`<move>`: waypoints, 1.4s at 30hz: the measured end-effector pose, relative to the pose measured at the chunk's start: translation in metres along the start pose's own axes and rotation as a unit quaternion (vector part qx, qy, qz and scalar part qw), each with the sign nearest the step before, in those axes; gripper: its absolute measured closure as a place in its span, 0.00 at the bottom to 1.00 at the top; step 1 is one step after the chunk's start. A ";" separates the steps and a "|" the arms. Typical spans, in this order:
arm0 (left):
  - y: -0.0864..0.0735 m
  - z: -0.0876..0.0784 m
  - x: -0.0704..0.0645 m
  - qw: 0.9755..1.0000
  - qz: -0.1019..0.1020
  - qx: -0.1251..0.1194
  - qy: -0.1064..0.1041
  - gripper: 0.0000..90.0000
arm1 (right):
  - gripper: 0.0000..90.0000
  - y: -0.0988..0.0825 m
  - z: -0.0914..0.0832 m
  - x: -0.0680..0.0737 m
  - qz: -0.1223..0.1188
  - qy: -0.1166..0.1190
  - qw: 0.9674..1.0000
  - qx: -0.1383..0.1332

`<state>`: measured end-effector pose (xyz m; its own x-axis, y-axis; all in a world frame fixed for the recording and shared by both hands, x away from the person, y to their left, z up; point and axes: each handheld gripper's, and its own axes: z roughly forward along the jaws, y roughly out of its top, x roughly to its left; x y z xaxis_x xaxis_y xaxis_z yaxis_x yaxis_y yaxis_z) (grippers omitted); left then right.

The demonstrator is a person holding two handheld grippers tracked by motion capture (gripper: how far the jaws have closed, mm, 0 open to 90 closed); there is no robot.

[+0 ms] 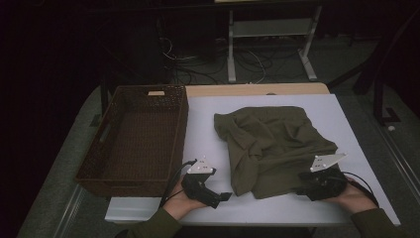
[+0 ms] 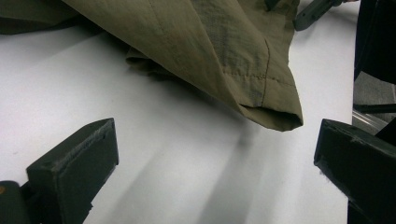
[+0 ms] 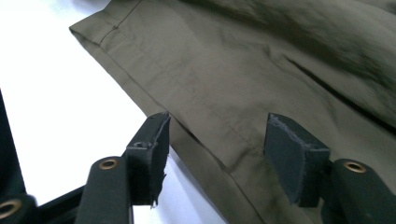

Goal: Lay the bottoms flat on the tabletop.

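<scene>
1. Garment (image 1: 271,144): olive-green, woven, crumpled and partly folded over itself. It lies on the right half of the surface, its stitched hem running along the near side. One hem corner (image 2: 275,119) lies on the white top.
2. Right tool (image 1: 317,191): held in the person's right hand at the garment's near right edge. In the right gripper view the jaws stand apart with the hem (image 3: 219,154) lying between them, one jaw on the bare top side, the other over the cloth; the pads do not press on it.
3. Left tool (image 1: 218,197): held in the left hand near the front edge, just beside the garment's near left corner. Jaws wide apart, nothing between them but bare top; the corner lies a little ahead of them.
4. Step in hand, as judged: taking hold of the near hem at both ends, ahead of a lift or a fold.
5. Next move, as judged: the right tool needs to close on the hem; the left tool needs to advance to the corner, get one jaw under the edge, then close.
6. Surface (image 1: 208,134): white-topped, with a wooden strip at the far edge.
7. Basket (image 1: 141,183): brown, woven, rectangular, empty, on the left, well apart from the garment.
</scene>
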<state>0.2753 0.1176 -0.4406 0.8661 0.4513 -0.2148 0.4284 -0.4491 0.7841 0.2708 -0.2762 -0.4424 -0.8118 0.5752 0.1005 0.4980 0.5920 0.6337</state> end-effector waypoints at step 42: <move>0.003 0.001 0.004 1.000 -0.002 -0.001 -0.003 0.00 | 0.98 -0.027 -0.037 0.024 -0.001 -0.002 1.000 0.026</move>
<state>0.2799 0.1176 -0.4398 0.8659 0.4489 -0.2208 0.4312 -0.4457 0.7845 0.2266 -0.2999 -0.4288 -0.8116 0.5762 0.0968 0.5120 0.6215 0.5930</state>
